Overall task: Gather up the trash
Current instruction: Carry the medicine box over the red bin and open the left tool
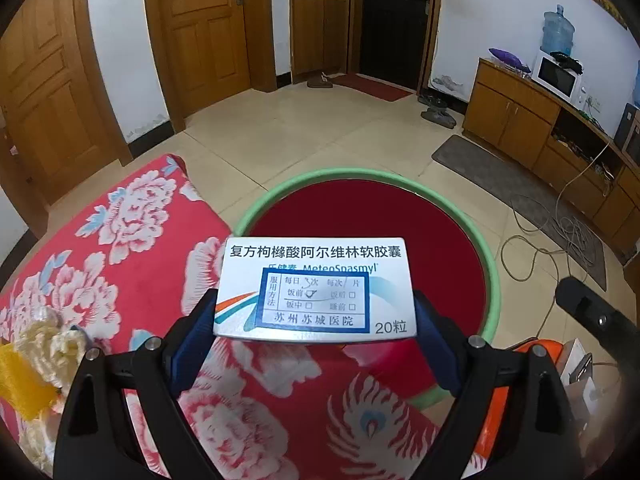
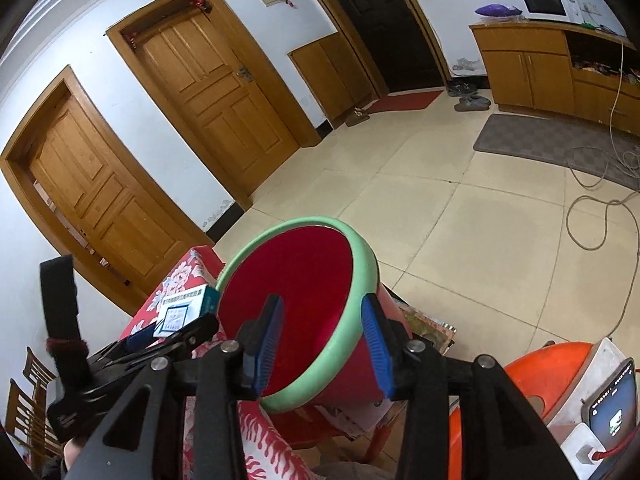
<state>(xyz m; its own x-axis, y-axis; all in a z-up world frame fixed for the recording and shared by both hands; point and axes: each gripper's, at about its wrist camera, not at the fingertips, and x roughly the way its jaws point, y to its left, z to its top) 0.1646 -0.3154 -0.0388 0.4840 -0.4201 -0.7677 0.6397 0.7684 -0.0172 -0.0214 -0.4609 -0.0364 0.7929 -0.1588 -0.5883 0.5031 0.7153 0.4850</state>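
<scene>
My left gripper (image 1: 315, 322) is shut on a white medicine box (image 1: 314, 288) with blue print, held flat just above the near rim of a red bin with a green rim (image 1: 493, 276). In the right wrist view the same box (image 2: 185, 309) shows at the left in the left gripper (image 2: 168, 330), beside the tilted bin's green rim (image 2: 362, 276). My right gripper (image 2: 322, 344) is shut on the bin's rim, one blue pad inside and one outside. Crumpled yellowish paper (image 1: 48, 344) lies on the red floral cloth (image 1: 132, 248) at the left.
Wooden doors (image 1: 204, 32) and a dark door (image 1: 394, 16) stand at the back. A wooden cabinet (image 1: 516, 116) with a microwave (image 1: 556, 76) is at the right, with a grey mat (image 1: 516, 200) and loose cables (image 1: 560, 232). An orange stool (image 2: 532, 376) with a phone (image 2: 612, 408) stands right.
</scene>
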